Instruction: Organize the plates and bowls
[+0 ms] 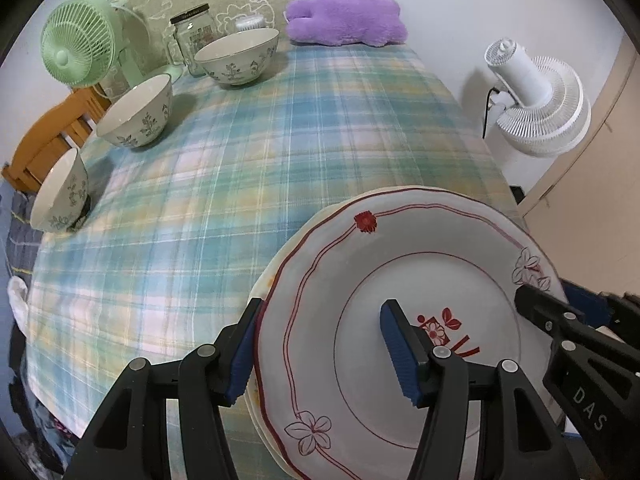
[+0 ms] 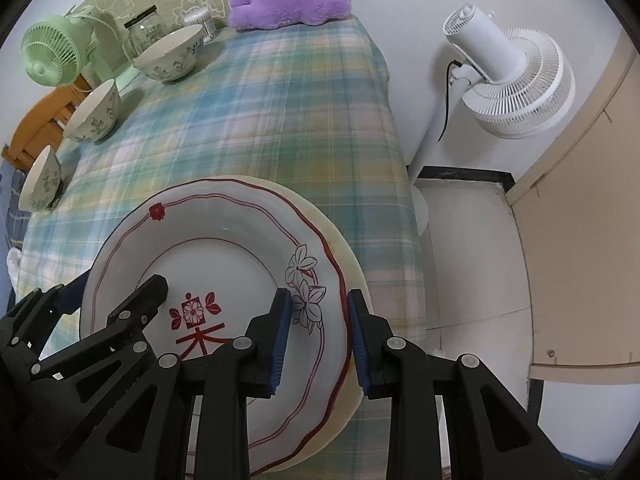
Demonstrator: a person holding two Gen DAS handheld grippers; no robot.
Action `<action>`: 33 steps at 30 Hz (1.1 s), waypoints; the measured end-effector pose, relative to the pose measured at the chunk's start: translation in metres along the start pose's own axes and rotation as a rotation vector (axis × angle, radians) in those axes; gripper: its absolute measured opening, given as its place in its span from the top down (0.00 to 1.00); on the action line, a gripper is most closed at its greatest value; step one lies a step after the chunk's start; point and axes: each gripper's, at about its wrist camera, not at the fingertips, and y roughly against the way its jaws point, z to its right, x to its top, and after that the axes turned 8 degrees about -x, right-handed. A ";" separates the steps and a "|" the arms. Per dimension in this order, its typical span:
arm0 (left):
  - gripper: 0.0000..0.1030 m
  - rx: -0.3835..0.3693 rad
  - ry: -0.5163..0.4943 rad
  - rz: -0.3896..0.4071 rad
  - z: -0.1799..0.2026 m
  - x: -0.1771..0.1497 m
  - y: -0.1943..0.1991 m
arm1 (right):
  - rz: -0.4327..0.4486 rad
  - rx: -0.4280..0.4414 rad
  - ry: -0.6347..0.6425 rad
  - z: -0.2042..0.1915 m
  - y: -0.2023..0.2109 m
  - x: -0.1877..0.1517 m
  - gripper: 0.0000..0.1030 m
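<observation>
On the plaid cloth [image 1: 248,152] that covers the table, everything else sits; it is the largest thing in view. Beside the table's far right edge stands a white fan [image 2: 508,76] on a pole, over a tiled floor. At the far end lies a purple plush [image 1: 344,18], with a green fan [image 1: 76,48] at the far left and a glass jar [image 1: 194,36] just beside it.

Near the front edge lies the plate [image 1: 360,264], white with a red wavy rim line, flower outlines and a red mark in its middle. It rests on top of a cream plate [image 2: 348,256], whose rim shows from under it on the right in the right wrist view.

Three bowls with leaf prints stand along the left side, well apart from the plates: the big bowl [image 1: 238,58] furthest back near the jar, the mid bowl [image 1: 138,110] next, and the near bowl [image 1: 60,192] at the left edge.

The left gripper [image 1: 320,346] straddles the plate's left rim, one blue pad outside the edge and the other over the plate's well; its jaws stand half wide, and whether they press the rim cannot be told. The right gripper [image 2: 318,338] has its jaws narrow around the plate's right rim, one pad over the flowers and one outside the edge; a firm grip cannot be told.
</observation>
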 end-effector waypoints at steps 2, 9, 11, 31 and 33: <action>0.43 0.021 -0.019 -0.003 0.003 -0.001 -0.001 | 0.001 -0.018 0.008 -0.002 0.000 0.000 0.70; 0.39 0.029 -0.029 -0.001 0.006 -0.002 -0.002 | 0.007 -0.072 0.034 -0.010 -0.001 -0.002 0.69; 0.35 0.006 -0.018 -0.003 0.004 -0.002 -0.001 | 0.006 -0.072 0.035 -0.010 -0.001 -0.002 0.69; 0.13 -0.031 0.122 0.117 -0.083 -0.005 0.054 | 0.152 0.039 0.052 -0.051 0.049 0.009 0.36; 0.13 -0.040 0.112 0.124 -0.097 -0.003 0.059 | 0.167 0.044 0.047 -0.063 0.055 0.011 0.36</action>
